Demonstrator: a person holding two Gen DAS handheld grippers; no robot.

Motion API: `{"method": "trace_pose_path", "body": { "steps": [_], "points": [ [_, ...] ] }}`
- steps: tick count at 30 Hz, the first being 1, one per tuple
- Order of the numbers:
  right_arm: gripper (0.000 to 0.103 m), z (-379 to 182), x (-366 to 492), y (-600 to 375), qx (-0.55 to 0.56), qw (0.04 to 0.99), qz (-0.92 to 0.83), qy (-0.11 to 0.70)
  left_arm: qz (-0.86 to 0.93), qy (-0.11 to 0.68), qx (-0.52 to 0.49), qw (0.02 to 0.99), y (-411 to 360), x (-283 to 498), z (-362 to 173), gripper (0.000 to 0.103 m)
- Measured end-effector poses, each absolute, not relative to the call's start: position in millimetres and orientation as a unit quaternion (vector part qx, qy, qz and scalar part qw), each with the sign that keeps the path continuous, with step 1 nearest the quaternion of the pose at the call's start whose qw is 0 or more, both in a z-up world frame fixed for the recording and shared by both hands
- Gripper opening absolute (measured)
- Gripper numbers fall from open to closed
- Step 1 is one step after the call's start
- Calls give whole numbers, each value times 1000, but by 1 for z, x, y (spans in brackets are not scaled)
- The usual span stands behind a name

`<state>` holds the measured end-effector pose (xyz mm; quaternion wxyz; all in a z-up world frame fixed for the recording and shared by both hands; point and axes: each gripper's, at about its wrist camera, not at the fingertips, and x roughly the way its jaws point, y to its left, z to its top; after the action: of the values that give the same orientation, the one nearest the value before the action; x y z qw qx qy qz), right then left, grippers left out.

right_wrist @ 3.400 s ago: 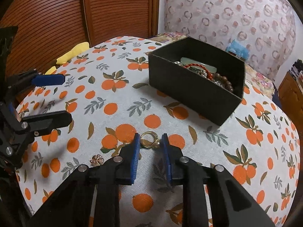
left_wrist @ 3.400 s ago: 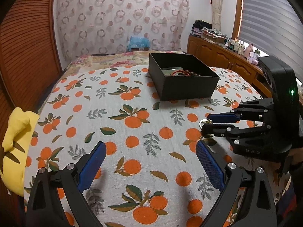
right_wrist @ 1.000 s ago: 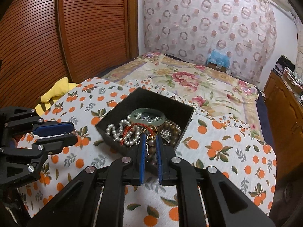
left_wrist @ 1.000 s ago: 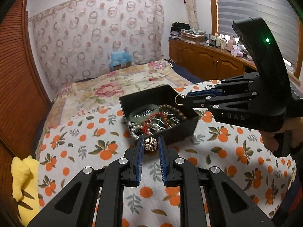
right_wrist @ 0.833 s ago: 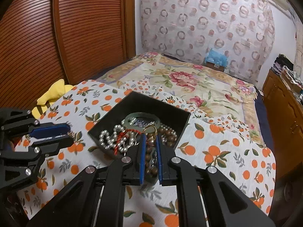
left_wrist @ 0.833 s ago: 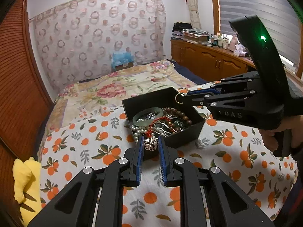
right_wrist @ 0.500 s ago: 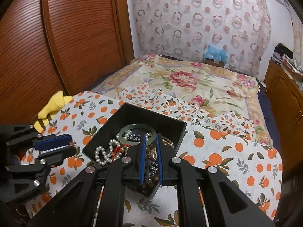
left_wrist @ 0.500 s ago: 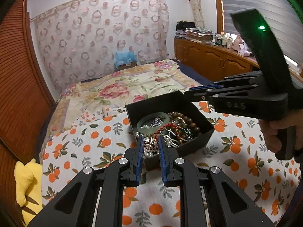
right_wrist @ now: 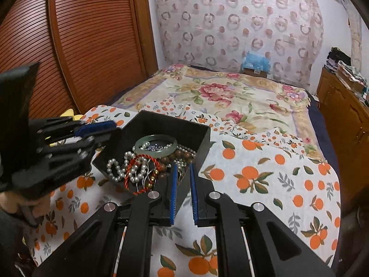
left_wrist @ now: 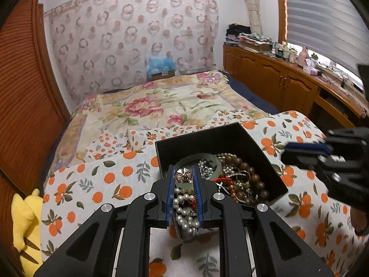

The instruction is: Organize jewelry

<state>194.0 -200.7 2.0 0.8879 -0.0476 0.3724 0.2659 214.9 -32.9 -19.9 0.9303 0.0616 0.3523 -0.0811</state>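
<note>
A black open box (left_wrist: 274, 175) (right_wrist: 203, 138) stands on the orange-print cloth and holds a green bangle (right_wrist: 156, 146), pearl strands (right_wrist: 120, 166), brown beads and a red cord. My left gripper (left_wrist: 183, 172) is shut on a small flower-shaped brooch (left_wrist: 183, 175) and holds it over the box's near left part. My right gripper (right_wrist: 184, 168) is slightly open with nothing between its blue pads, just over the box's near corner. The right gripper also shows blurred in the left wrist view (left_wrist: 299, 152); the left gripper shows in the right wrist view (right_wrist: 99, 131).
The orange-print cloth (right_wrist: 265, 175) covers the surface around the box. A yellow cloth (left_wrist: 23, 226) lies at the left edge. A bed with a floral cover (left_wrist: 161, 106) lies behind, a wooden wardrobe (right_wrist: 80, 46) at left, a wooden cabinet (left_wrist: 288, 85) at right.
The gold ring that my right gripper held is gone from its jaws, which have parted a little. My left gripper has carried the brooch forward over the box.
</note>
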Motion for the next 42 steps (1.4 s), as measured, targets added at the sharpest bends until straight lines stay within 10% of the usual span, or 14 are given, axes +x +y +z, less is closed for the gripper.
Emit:
{"method": "trace_pose_path", "body": {
  "steps": [6, 18, 22, 25, 33, 42],
  "points": [
    [12, 1, 183, -210, -32, 892, 266, 364, -78, 357, 55, 929, -31, 213, -23, 19],
    [14, -1, 151, -219, -5, 904, 256, 342, -75, 344, 46, 935, -24, 178, -22, 66],
    [46, 1, 133, -225, 8, 915, 243, 321, -58, 340, 42, 938, -20, 161, -22, 69],
    [53, 5, 119, -230, 17, 923, 229, 310, -50, 324, 33, 944, -16, 142, -18, 92],
    [94, 24, 74, -243, 20, 944, 196, 265, -35, 306, 22, 951, -13, 98, -7, 96],
    [101, 37, 41, -252, 17, 957, 159, 241, -20, 286, 15, 958, -10, 58, 6, 96]
  ]
}}
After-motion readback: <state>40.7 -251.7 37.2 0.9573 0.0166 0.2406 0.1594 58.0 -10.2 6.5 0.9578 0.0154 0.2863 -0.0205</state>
